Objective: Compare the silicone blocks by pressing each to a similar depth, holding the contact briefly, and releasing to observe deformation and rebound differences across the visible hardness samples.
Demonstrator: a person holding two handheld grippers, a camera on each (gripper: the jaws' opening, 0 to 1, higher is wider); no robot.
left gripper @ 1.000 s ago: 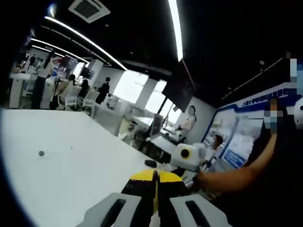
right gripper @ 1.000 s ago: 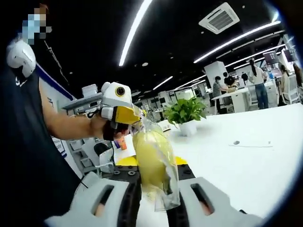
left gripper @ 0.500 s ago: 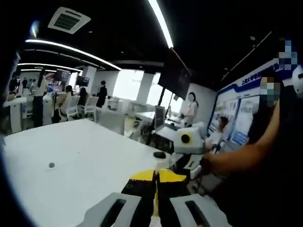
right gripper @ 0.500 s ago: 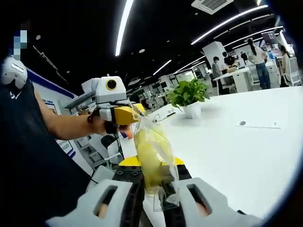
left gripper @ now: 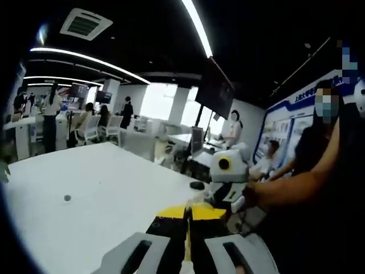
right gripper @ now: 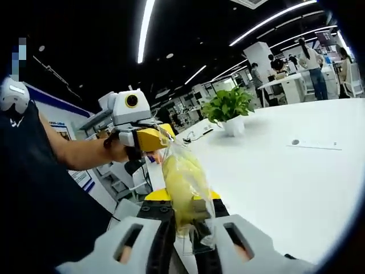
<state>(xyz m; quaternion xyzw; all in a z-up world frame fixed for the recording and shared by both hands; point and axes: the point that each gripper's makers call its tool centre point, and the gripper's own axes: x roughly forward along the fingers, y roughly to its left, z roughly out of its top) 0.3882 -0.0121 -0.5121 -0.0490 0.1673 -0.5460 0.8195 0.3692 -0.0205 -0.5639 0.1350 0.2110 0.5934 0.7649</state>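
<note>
A yellow silicone block (right gripper: pixel 181 181) sealed in a clear plastic bag (right gripper: pixel 197 228) stands upright between the jaws of my right gripper (right gripper: pixel 182 208), which is shut on it. My left gripper (right gripper: pixel 155 138) comes in from the left, held by a hand, and its yellow jaws pinch the bag's top edge. In the left gripper view, my left gripper (left gripper: pixel 188 214) has its jaws pressed together on a thin strip of the bag. The right gripper (left gripper: pixel 223 188) sits just beyond it, also in a hand. Both are held in the air above a white table (right gripper: pixel 279 177).
A potted green plant (right gripper: pixel 228 108) stands at the table's far side. A flat sheet with a small round thing (right gripper: pixel 295 142) lies on the right. A dark dot (left gripper: pixel 67 198) and a black mouse-like object (left gripper: pixel 197 185) rest on the table (left gripper: pixel 102 194). People sit at desks behind.
Both views have swung a little across the room. The two grippers keep the same hold on the bagged block and stay close together.
</note>
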